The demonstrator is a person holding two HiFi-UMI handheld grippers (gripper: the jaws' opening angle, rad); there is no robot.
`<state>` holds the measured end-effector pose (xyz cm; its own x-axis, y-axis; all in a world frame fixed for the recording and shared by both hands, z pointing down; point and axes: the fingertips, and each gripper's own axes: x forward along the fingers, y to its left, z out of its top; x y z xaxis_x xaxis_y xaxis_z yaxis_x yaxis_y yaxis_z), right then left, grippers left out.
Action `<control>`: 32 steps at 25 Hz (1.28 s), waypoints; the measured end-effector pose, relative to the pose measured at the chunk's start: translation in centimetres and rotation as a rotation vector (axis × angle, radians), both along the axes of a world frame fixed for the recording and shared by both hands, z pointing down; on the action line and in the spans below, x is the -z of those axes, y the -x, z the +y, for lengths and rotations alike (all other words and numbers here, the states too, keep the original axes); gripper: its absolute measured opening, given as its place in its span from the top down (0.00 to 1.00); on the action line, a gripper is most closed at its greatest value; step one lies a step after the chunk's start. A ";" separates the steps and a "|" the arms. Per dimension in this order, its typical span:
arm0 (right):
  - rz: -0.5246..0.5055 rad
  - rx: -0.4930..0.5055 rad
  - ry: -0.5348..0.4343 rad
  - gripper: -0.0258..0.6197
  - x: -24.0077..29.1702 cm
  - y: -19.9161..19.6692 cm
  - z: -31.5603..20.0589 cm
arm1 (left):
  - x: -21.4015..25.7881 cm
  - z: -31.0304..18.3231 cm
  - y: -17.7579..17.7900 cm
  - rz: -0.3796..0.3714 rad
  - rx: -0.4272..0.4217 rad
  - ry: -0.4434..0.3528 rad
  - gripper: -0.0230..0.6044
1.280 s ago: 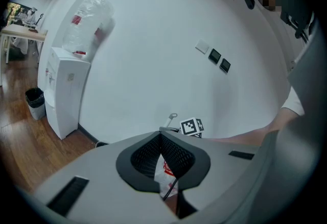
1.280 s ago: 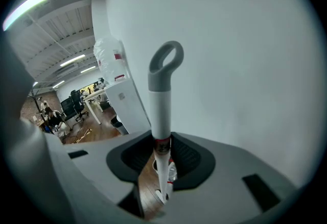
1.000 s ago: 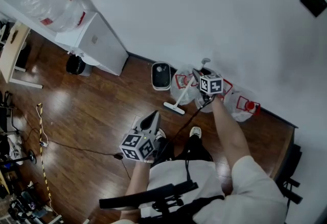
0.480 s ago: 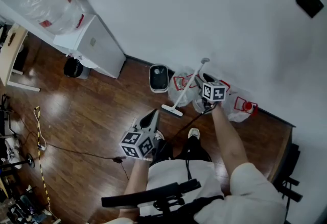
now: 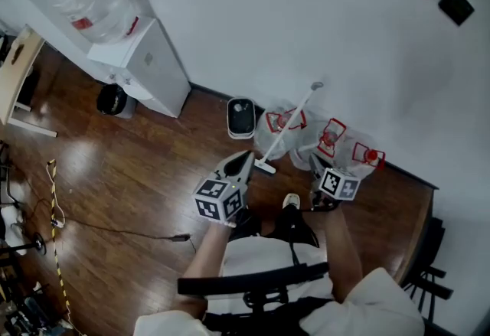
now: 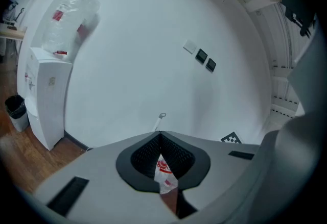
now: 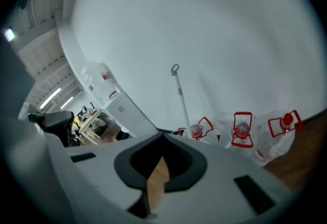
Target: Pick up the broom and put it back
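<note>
The white broom (image 5: 291,126) leans with its handle against the white wall and its head on the wood floor, and nothing holds it. In the right gripper view the broom (image 7: 180,95) stands upright ahead, and its handle tip (image 6: 161,117) shows just above the left jaws. My right gripper (image 5: 313,161) is held back from the broom, near the person's body, with its jaws shut and empty (image 7: 163,137). My left gripper (image 5: 244,157) hovers just short of the broom head, jaws closed on nothing (image 6: 160,134).
Clear plastic bags (image 5: 331,140) with red-labelled bottles lie at the wall beside the broom. A small white bin (image 5: 241,114) stands left of them. Further left are a white water dispenser (image 5: 147,63), a black bin (image 5: 112,99) and a floor cable (image 5: 115,229).
My right gripper let go of the broom handle, drew back toward the person and shut. The broom now stands alone against the wall. The left gripper barely moved.
</note>
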<state>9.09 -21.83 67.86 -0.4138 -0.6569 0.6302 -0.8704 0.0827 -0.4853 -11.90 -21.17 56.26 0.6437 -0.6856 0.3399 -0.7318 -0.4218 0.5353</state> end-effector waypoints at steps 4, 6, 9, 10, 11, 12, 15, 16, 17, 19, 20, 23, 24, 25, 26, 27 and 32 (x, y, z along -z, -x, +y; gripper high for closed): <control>-0.040 0.021 -0.060 0.95 3.0 2.4 1.8 | 0.3 1.0 0.3 0.002 -0.010 -0.019 0.99; -0.042 0.036 -0.106 0.95 4.5 2.8 2.6 | 0.5 2.1 -0.2 0.005 -0.008 -0.026 0.99; -0.048 0.054 -0.154 0.95 6.7 2.6 4.7 | 1.0 4.4 -1.4 0.007 -0.006 -0.040 0.99; -0.052 0.065 -0.171 0.95 7.3 2.5 5.7 | 1.2 5.4 -1.8 0.007 -0.002 -0.047 0.99; -0.055 0.078 -0.189 0.95 8.0 2.4 6.8 | 1.4 6.4 -2.4 0.006 0.003 -0.054 0.99; -0.059 0.088 -0.206 0.95 8.6 2.0 8.0 | 1.5 7.5 -2.9 0.003 0.008 -0.060 0.99; -0.071 0.103 -0.257 0.95 10.4 0.0 12.5 | 1.8 11.7 -5.1 -0.005 0.018 -0.077 0.99; -0.074 0.105 -0.274 0.95 11.0 -1.0 14.2 | 1.8 13.4 -5.9 -0.009 0.021 -0.082 0.99; -0.075 0.106 -0.288 0.95 11.4 -1.9 15.9 | 1.9 15.3 -6.8 -0.013 0.025 -0.086 0.99; -0.077 0.107 -0.310 0.95 12.2 -3.8 19.3 | 2.1 19.1 -8.4 -0.024 0.032 -0.094 0.99; -0.078 0.106 -0.321 0.95 12.6 -4.5 20.8 | 2.3 20.8 -9.1 -0.031 0.035 -0.097 0.99; -0.080 0.108 -0.350 0.95 13.7 -6.0 24.8 | 3.0 25.3 -10.4 -0.064 0.043 -0.102 0.99; -0.078 0.113 -0.359 0.95 14.2 -6.2 26.2 | 3.2 26.7 -10.7 -0.074 0.044 -0.103 0.99; -0.073 0.121 -0.370 0.95 14.6 -6.2 27.5 | 3.6 28.1 -10.9 -0.083 0.044 -0.106 0.99; -0.065 0.133 -0.383 0.95 15.2 -6.2 28.8 | 3.9 29.3 -11.0 -0.089 0.043 -0.110 0.99; -0.052 0.147 -0.400 0.95 15.8 -6.0 29.9 | 4.3 30.4 -11.2 -0.092 0.043 -0.116 0.99; -0.015 0.175 -0.456 0.95 17.9 -5.3 33.7 | 5.3 33.8 -11.4 -0.089 0.022 -0.136 0.99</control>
<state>14.36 11.83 50.01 -0.5492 -0.7846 0.2878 -0.8179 0.4338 -0.3780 -0.47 12.63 50.96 0.5993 -0.7430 0.2979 -0.7838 -0.4691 0.4069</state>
